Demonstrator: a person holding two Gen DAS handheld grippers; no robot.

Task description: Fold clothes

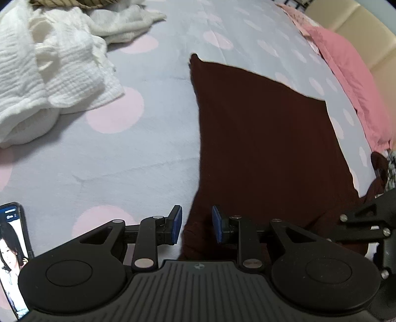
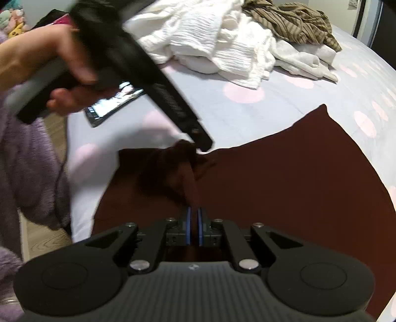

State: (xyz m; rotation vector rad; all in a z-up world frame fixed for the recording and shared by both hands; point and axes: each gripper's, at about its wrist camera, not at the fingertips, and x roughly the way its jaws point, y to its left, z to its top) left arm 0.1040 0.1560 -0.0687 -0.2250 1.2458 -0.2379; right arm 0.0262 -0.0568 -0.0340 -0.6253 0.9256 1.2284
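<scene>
From the left wrist camera, the left gripper [image 1: 196, 224] hovers with its blue pads parted, nothing between them, just over the near left edge of the dark maroon garment [image 1: 267, 138]; the garment lies flat on the grey bedsheet with pink dots [image 1: 153, 153], its far corner pointing away; a heap of white clothes [image 1: 49, 74] sits far left, a phone [image 1: 12, 260] with a lit screen lies at the near left edge, and a pink pillow [image 1: 346, 74] lines the far right; part of the other tool shows at the right edge.

From the right wrist camera, the right gripper [image 2: 194, 229] has its pads nearly together, pinching a raised ridge of the maroon cloth [image 2: 297, 185]; only here a hand [image 2: 61, 64], blurred, holds the left tool over the bunched near left corner; a brown striped garment [image 2: 294, 22] tops the white pile [image 2: 222, 44] in the far background; the phone [image 2: 113, 104] lies left.
</scene>
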